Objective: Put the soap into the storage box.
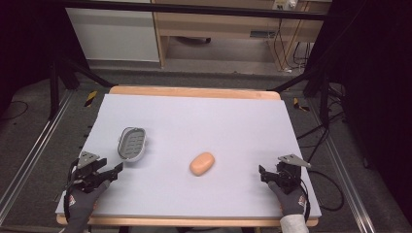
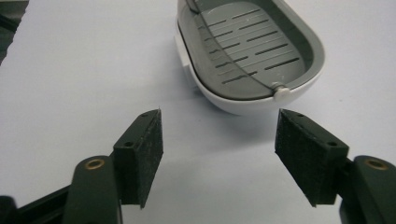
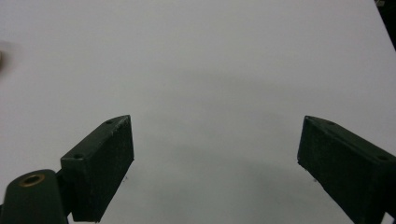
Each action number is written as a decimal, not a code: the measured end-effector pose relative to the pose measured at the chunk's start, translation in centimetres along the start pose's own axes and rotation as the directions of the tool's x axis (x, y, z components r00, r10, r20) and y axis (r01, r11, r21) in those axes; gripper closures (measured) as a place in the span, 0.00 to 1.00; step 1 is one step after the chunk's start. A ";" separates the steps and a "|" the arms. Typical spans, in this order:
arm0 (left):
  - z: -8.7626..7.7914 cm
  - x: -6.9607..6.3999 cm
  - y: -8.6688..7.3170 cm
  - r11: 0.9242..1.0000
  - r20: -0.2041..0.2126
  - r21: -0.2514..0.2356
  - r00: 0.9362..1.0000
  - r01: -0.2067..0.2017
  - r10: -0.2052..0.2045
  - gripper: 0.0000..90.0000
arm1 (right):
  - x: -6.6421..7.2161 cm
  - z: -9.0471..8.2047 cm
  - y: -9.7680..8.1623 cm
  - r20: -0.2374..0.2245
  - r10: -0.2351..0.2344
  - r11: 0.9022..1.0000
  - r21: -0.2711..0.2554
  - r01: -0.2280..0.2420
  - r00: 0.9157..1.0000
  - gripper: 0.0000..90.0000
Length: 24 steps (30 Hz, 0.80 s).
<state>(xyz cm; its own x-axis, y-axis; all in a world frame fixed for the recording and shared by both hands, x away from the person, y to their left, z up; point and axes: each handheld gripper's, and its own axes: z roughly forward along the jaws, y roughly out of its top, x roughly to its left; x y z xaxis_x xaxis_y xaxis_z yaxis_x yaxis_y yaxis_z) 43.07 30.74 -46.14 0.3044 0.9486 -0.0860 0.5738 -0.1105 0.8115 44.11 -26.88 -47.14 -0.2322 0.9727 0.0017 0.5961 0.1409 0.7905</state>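
- Resting near the front edge of the surface (image 1: 204, 116), the left tool (image 1: 114, 171) is sitting at the front left corner with its jaws spread wide and nothing between them; in the left gripper view the two black pads (image 2: 148, 149) are standing well apart on either side of bare white covering.
- Waiting at the front right, the right tool (image 1: 263, 174) is likewise gaping open and gripping nothing, its jaws pointing inward across the surface; the right gripper view is showing only plain white covering ahead of its pads (image 3: 112, 158).
- Keeping both tools low and apart like this is, as I judge it, leaving the middle free so either one can reach in without crossing the other.
- Lying just beyond and between the two tools, the orange bar of soap (image 1: 202, 163) is sitting flat on the covering, nearer the right tool's line of reach than the left's, touching nothing.
- Sitting just ahead of the left tool, the grey-and-white soap dish (image 1: 132, 142) is lying open side up, its slotted drain insert (image 2: 252, 42) facing upward and holding nothing; this is making it ready to receive the soap.
- Pointing straight at the dish's near end, the left tool is probably placed to steady it, while the soap is remaining well apart from the dish.
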 end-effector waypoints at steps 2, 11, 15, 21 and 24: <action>-0.1 -0.4 0.1 1.000 0.007 -0.003 1.000 -0.010 0.010 0.37 | 0.1 0.0 -0.1 -0.006 -0.001 1.000 0.005 0.001 1.000 0.12; -0.1 -2.3 0.3 0.999 0.038 0.001 0.999 -0.037 0.037 0.39 | 0.2 0.1 -0.1 -0.017 -0.004 1.000 0.010 0.004 1.000 0.11; 0.1 -3.5 0.4 0.999 0.063 0.009 0.997 -0.053 0.052 0.38 | 0.3 0.1 -0.2 -0.029 -0.009 1.000 0.018 0.010 1.000 0.10; 0.2 -4.5 0.5 0.997 0.076 0.009 0.994 -0.074 0.073 0.37 | 0.4 0.2 -0.2 -0.030 -0.013 1.000 0.016 0.014 0.999 0.09; 0.4 -5.3 0.6 0.996 0.091 0.008 0.992 -0.089 0.088 0.36 | 0.5 0.2 -0.2 -0.028 -0.012 1.000 0.016 0.013 1.000 0.09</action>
<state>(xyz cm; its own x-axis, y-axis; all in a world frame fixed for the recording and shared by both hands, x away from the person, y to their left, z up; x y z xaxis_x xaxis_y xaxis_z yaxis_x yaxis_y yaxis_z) 42.09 25.54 -45.41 0.4213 0.9045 -0.0665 0.5504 -0.1968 0.8114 44.02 -26.38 -47.37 -0.2612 0.9652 0.0094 0.6056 0.1563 0.7803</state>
